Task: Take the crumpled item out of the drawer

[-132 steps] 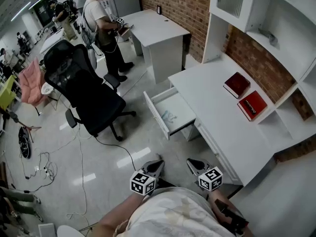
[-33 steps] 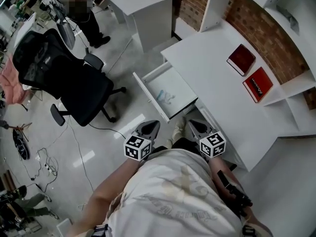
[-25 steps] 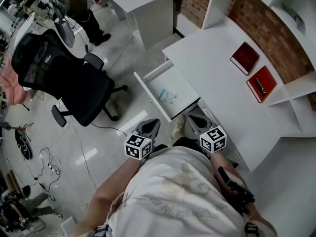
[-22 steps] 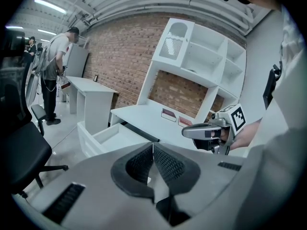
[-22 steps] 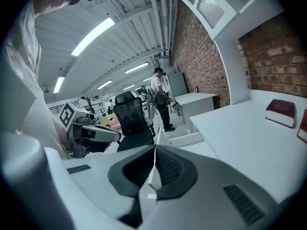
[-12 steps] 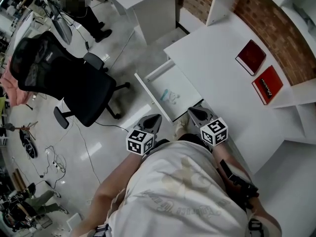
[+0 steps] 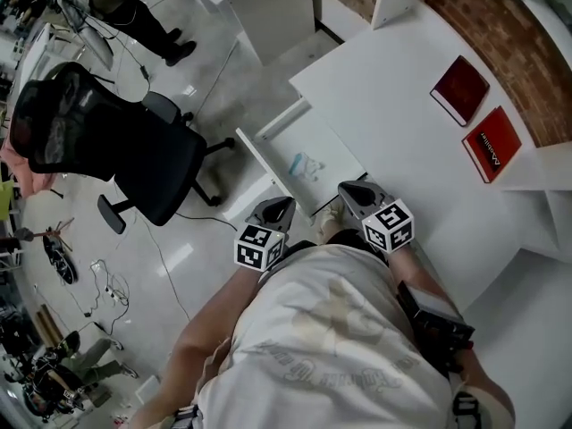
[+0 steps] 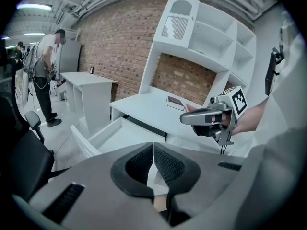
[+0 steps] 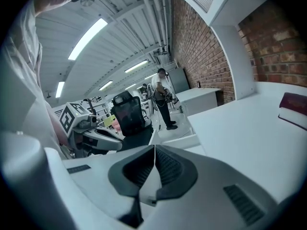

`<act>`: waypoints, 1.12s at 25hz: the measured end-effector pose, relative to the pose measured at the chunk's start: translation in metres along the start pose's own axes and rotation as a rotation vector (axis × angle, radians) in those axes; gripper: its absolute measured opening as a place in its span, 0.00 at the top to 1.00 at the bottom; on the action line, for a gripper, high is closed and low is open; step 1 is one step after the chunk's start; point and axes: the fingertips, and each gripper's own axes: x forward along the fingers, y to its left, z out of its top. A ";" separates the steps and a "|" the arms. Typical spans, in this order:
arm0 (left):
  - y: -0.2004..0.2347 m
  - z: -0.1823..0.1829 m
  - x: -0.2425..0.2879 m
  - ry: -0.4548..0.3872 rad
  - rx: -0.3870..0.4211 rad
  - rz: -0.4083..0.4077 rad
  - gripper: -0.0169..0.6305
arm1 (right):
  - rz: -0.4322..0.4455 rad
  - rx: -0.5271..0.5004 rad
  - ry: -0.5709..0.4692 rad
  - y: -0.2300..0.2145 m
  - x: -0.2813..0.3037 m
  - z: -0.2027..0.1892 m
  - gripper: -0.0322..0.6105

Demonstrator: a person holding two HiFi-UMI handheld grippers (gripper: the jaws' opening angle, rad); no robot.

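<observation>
The white drawer (image 7: 264, 169) stands pulled out of the white desk (image 7: 402, 105). On its bottom lies a small crumpled pale-blue item (image 7: 304, 164). In the head view my left gripper (image 7: 274, 211) is held low, just short of the drawer's front corner, with its jaws shut and nothing in them. My right gripper (image 7: 351, 192) hovers at the drawer's near right corner by the desk edge, also shut and holding nothing. In the left gripper view the open drawer (image 8: 117, 134) lies ahead beyond the shut jaws (image 8: 153, 145), with the right gripper (image 8: 209, 119) to the side. The item is hidden in both gripper views.
Two red books (image 7: 459, 89) (image 7: 492, 143) lie on the desk near the brick wall. A black office chair (image 7: 116, 150) stands left of the drawer. Cables (image 7: 107, 275) trail over the floor. A person (image 7: 125, 7) stands at the far left by another white desk.
Over several seconds I have come up to the desk, so the drawer now lies just ahead of both grippers. Both grippers stay shut and side by side.
</observation>
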 end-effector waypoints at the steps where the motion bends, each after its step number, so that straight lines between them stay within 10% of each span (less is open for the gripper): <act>1: 0.002 0.000 0.005 0.010 0.006 0.000 0.94 | 0.001 0.003 0.002 -0.003 0.002 0.000 0.91; 28: 0.056 -0.011 0.111 0.322 0.324 0.018 0.94 | 0.075 0.046 0.041 -0.051 0.044 0.003 0.91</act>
